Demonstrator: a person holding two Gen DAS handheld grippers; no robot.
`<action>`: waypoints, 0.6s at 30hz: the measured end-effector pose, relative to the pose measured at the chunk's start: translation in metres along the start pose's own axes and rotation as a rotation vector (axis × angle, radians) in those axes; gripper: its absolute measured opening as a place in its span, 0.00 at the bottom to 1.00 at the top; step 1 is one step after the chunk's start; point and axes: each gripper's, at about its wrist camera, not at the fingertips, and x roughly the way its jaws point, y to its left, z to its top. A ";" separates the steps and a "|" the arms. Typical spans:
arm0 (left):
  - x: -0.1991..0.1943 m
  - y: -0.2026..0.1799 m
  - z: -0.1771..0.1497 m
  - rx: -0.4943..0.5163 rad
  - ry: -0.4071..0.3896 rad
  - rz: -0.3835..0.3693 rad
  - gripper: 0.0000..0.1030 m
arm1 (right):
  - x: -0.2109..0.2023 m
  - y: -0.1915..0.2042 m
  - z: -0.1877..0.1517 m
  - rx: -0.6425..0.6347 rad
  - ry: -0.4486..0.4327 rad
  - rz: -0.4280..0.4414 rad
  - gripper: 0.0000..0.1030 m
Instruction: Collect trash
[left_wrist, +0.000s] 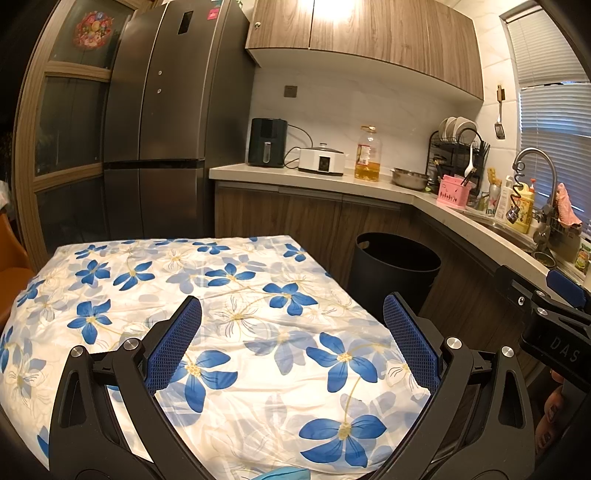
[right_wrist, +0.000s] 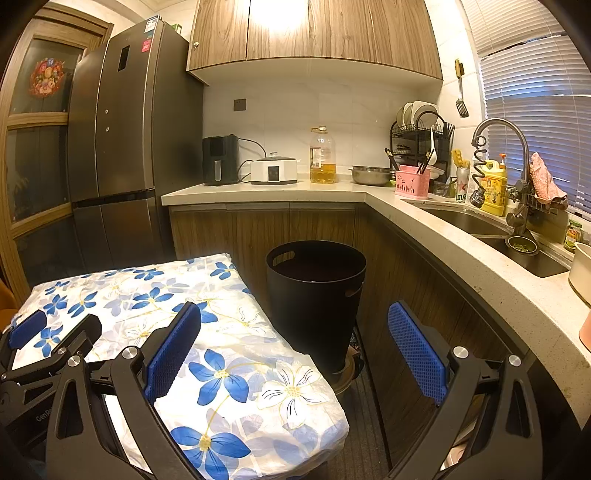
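Note:
A black trash bin (right_wrist: 316, 295) stands on the floor between the table and the counter; it also shows in the left wrist view (left_wrist: 393, 271). My left gripper (left_wrist: 291, 314) is open and empty above the table with the blue-flowered cloth (left_wrist: 221, 295). My right gripper (right_wrist: 295, 325) is open and empty, over the table's right edge (right_wrist: 258, 369), in front of the bin. A bit of light blue material (left_wrist: 282, 472) shows at the table's near edge, mostly hidden. The right gripper shows at the left view's right edge (left_wrist: 554, 314).
A dark fridge (left_wrist: 159, 122) stands behind the table. The L-shaped counter (right_wrist: 461, 251) holds an air fryer, a white cooker, an oil bottle (right_wrist: 323, 157), a steel bowl, a dish rack, a pink basket and a sink with tap (right_wrist: 498, 155). An orange chair (left_wrist: 11, 266) is at the left.

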 end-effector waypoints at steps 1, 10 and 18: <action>0.000 0.000 0.000 0.001 0.000 0.000 0.94 | 0.000 0.000 0.000 0.001 0.000 0.000 0.95; -0.004 -0.003 0.003 -0.001 -0.002 0.003 0.94 | 0.000 0.001 0.000 0.002 0.000 0.001 0.95; -0.003 -0.002 0.002 0.002 -0.001 0.003 0.94 | 0.001 0.002 0.000 0.001 -0.002 0.002 0.95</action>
